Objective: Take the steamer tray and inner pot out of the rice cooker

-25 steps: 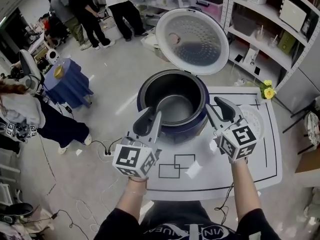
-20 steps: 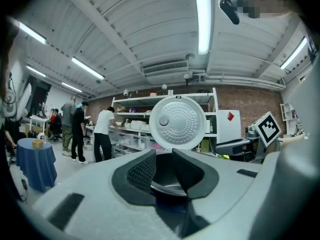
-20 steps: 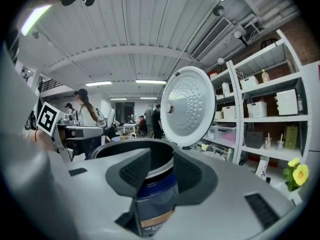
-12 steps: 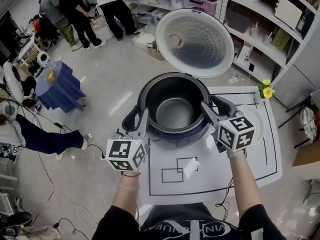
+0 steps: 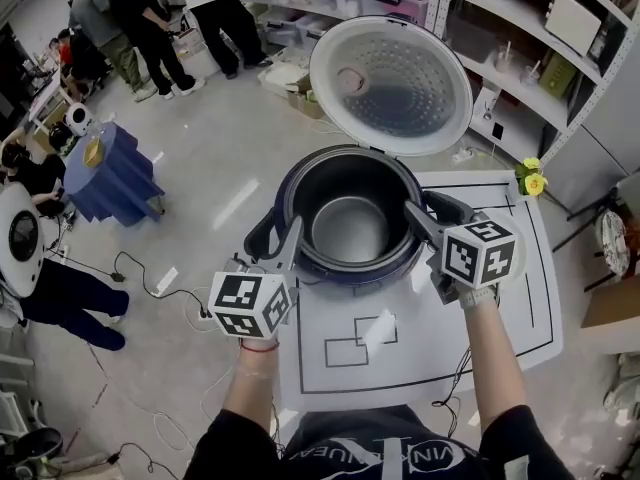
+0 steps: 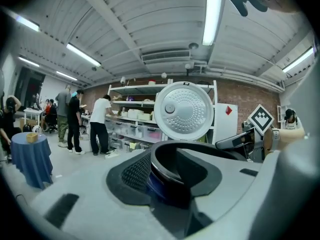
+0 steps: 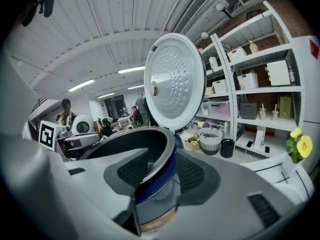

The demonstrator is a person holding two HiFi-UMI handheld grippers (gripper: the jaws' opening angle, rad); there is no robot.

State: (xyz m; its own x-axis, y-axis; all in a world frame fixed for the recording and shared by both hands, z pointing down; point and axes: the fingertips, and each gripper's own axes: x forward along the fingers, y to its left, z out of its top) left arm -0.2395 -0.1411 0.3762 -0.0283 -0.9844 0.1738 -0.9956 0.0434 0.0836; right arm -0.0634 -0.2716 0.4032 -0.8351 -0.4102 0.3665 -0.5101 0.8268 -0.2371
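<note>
The dark blue rice cooker [image 5: 345, 271] stands on the white table with its lid [image 5: 390, 73] tipped up. Its dark inner pot [image 5: 350, 226] sits inside and looks empty. My left gripper [image 5: 273, 238] straddles the pot rim [image 6: 200, 146] on the left side. Its jaws are opening, one outside and one inside the rim, and the pads [image 6: 134, 170] do not clamp it. My right gripper [image 5: 425, 208] straddles the rim [image 7: 125, 139] on the right side, open, with a gap at its outer pad [image 7: 192, 173]. A white round tray [image 5: 524, 230] lies on the table, mostly hidden behind the right gripper.
The table [image 5: 420, 348] carries black outlined squares in front of the cooker. Yellow flowers [image 5: 534, 180] stand at its far right corner. Shelving [image 5: 520, 58] runs behind. Several people [image 5: 150, 18] work at the far left near a blue-draped stand [image 5: 110, 173]. Cables [image 5: 150, 288] lie on the floor.
Both grippers have moved forward and down from in front of the cooker. They now sit over the pot rim, one on each side. The left jaws stand wider.
</note>
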